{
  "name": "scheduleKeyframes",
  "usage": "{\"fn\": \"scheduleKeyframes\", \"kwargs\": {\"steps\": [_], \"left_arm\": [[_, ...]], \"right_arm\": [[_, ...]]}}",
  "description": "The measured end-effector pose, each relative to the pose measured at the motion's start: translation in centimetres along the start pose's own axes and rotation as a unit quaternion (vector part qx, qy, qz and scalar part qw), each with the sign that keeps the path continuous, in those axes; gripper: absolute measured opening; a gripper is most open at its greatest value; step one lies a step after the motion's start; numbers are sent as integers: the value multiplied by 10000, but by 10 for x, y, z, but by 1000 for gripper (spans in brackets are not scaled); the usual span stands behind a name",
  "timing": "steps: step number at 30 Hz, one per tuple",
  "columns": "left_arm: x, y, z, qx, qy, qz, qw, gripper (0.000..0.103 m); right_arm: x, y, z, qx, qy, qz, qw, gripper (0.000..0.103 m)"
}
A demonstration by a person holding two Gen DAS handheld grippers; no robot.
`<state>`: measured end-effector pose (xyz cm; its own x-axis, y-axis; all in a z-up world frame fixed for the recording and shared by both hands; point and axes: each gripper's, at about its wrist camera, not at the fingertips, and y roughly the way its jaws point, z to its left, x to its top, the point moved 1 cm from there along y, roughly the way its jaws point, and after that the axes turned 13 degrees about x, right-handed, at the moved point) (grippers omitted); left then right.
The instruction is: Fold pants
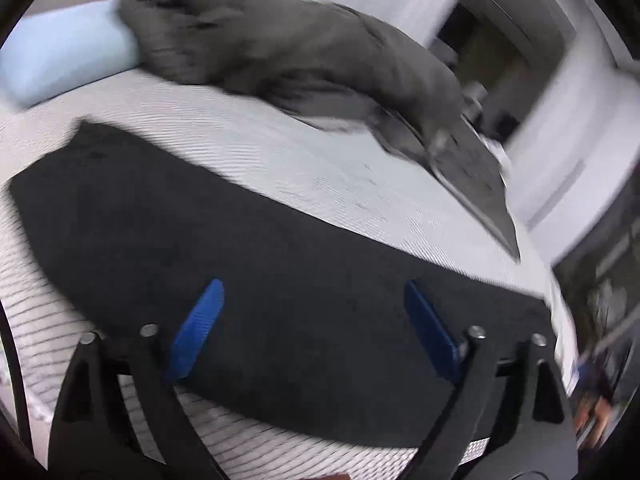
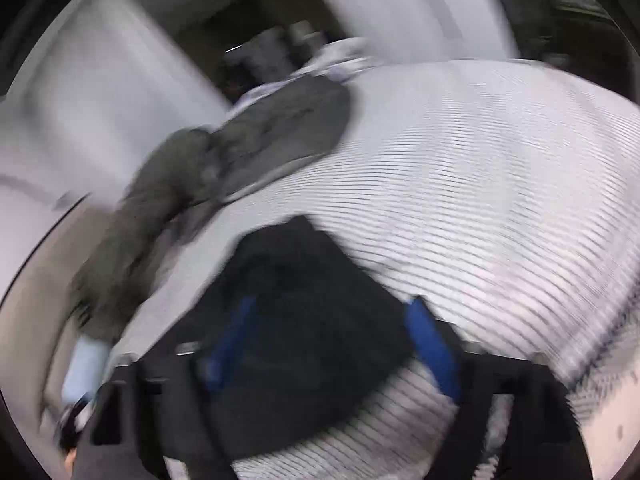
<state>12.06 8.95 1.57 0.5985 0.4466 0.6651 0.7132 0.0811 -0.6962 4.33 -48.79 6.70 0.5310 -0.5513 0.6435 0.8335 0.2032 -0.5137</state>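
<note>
Below both tongs, the dark pants [image 1: 248, 248] lie flat in a long band on the striped bed [image 1: 280, 160], apparently just released after a fold. Left tongs [image 1: 314, 328] are spread wide above the cloth, gripping nothing; right tongs [image 2: 332, 340] likewise spread and empty. Next comes, I judge, another grasp at one end for a further fold.

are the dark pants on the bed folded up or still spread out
Folded, it seems: the dark pants lie as one flat, straight-edged band on the striped bed, no separate legs showing. Motion blur hides how many layers.
</note>
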Motion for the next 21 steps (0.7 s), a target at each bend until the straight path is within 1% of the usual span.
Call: {"fn": "scheduleKeyframes", "kwargs": {"steps": [1, 2, 3, 4, 5, 7, 9, 11, 12, 13, 14, 15, 16, 17, 18, 19, 20, 21], "left_arm": [[-1, 7, -16, -69, 192, 52, 9998, 99], [-4, 13, -34, -190, 408, 101, 9989, 100], [-4, 18, -49, -265, 560, 139, 9980, 100], [-6, 21, -60, -328, 703, 163, 9969, 100], [-10, 24, -72, -428, 839, 159, 9954, 100], [-19, 29, -88, -618, 1033, 200, 9925, 101], [-26, 36, -100, -710, 1131, 364, 9904, 101], [-33, 43, -113, -663, 1334, 522, 9875, 101], [-38, 45, -119, -640, 1442, 568, 9858, 101], [-41, 50, -128, -605, 1571, 605, 9839, 101], [-43, 55, -130, -569, 1650, 630, 9826, 101], [-43, 62, -131, -530, 1704, 669, 9817, 101], [-45, 68, -131, -490, 1743, 740, 9807, 101], [-48, 71, -131, -432, 1756, 807, 9802, 101], [-48, 78, -126, -387, 1761, 856, 9799, 101], [-49, 81, -125, -344, 1779, 882, 9795, 101], [-51, 83, -123, -270, 1791, 876, 9796, 101], [-51, 87, -119, -255, 1806, 869, 9794, 101]], "right_arm": [[13, 17, 4, 271, -119, 200, 9994, 88], [21, 28, 6, 413, -171, 339, 9984, 88], [31, 46, 7, 546, -199, 584, 9966, 88], [38, 58, 6, 602, -201, 735, 9953, 88], [47, 75, 3, 649, -244, 980, 9928, 88], [67, 107, -3, 535, -359, 1300, 9894, 88], [82, 130, -10, 429, -386, 1463, 9876, 88], [94, 151, -19, 565, -253, 1628, 9847, 88], [97, 166, -23, 796, -105, 1844, 9796, 86], [99, 181, -24, 1030, 28, 2066, 9730, 79], [97, 189, -26, 1153, 77, 2210, 9684, 75], [94, 200, -22, 1280, 25, 2444, 9612, 66], [93, 203, -17, 1300, -153, 2522, 9588, 54], [92, 203, -11, 1334, -354, 2469, 9591, 47], [96, 202, -5, 1496, -475, 2339, 9595, 37], [98, 198, -1, 1593, -520, 2142, 9623, 28], [103, 190, 3, 1618, -599, 1839, 9677, 22], [108, 180, 8, 1540, -785, 1473, 9739, 10]]}}
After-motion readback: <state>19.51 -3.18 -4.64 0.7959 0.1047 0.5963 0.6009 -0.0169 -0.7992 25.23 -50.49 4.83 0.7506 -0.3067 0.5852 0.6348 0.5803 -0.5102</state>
